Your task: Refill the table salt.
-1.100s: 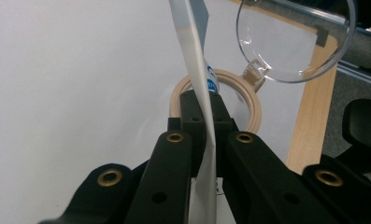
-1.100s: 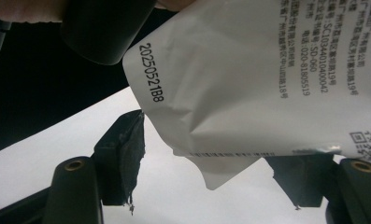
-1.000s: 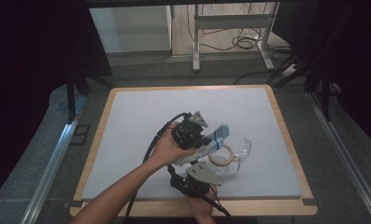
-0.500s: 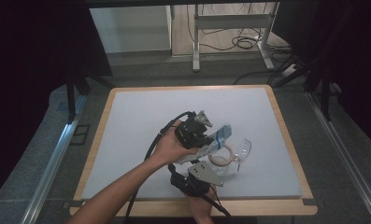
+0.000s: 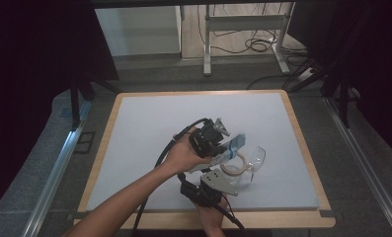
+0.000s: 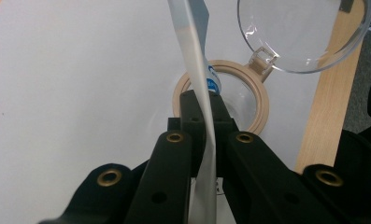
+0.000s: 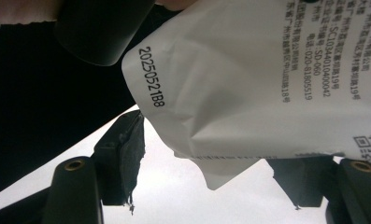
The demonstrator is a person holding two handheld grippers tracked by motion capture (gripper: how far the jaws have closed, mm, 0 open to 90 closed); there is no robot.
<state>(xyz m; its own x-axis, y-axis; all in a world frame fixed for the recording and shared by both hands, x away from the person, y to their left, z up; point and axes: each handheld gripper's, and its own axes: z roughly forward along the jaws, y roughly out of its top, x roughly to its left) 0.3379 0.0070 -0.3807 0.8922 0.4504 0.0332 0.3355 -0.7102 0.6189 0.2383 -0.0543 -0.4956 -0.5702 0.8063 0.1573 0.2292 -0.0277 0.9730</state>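
Left tool (image 6: 203, 116) is clenched on the white packet (image 6: 192, 56), which stands edge-on directly over the jar's wooden-rimmed mouth (image 6: 260, 100), long axis running toward the hinged clear lid (image 6: 309, 35) beyond. Right tool (image 7: 206, 158) sits under the packet, jaws parted, gripping nothing; packet's lower corner (image 7: 216, 179) hangs between them. Jar body and contents can't be made out.
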